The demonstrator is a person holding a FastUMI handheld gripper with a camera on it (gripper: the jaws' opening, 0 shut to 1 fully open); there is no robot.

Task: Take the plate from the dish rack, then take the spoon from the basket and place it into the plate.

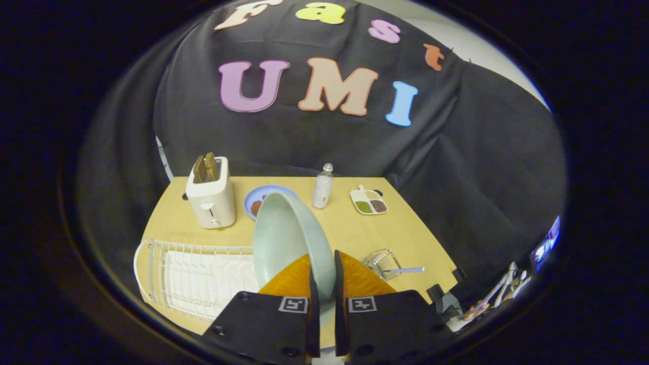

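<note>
I've got the pale green plate [289, 238] pinched by its rim, the jaws closed on it from both sides, one finger on each face, and the plate stands on edge, rising up and away from the gripper [322, 284] with its hollow face turned toward the rack side. It hangs above the wooden bench [355, 233], clear of the white wire dish rack [197, 279], which sits low on the bench just off to the left of my fingers with its slots showing. Over on the right, just beyond the fingers, the small clear basket [381, 263] rests on the bench, and the spoon [405, 270] lies in it with its striped handle poking out toward the right, well apart from the plate. Farther back I see a white toaster [211, 195] with two slices of toast [205, 168] sticking up, a blue plate [256, 198] with something brown on it partly hidden behind the green plate's top edge, a clear bottle [322, 187] standing upright, and a small divided tray [369, 202] holding green and brown fillings.
</note>
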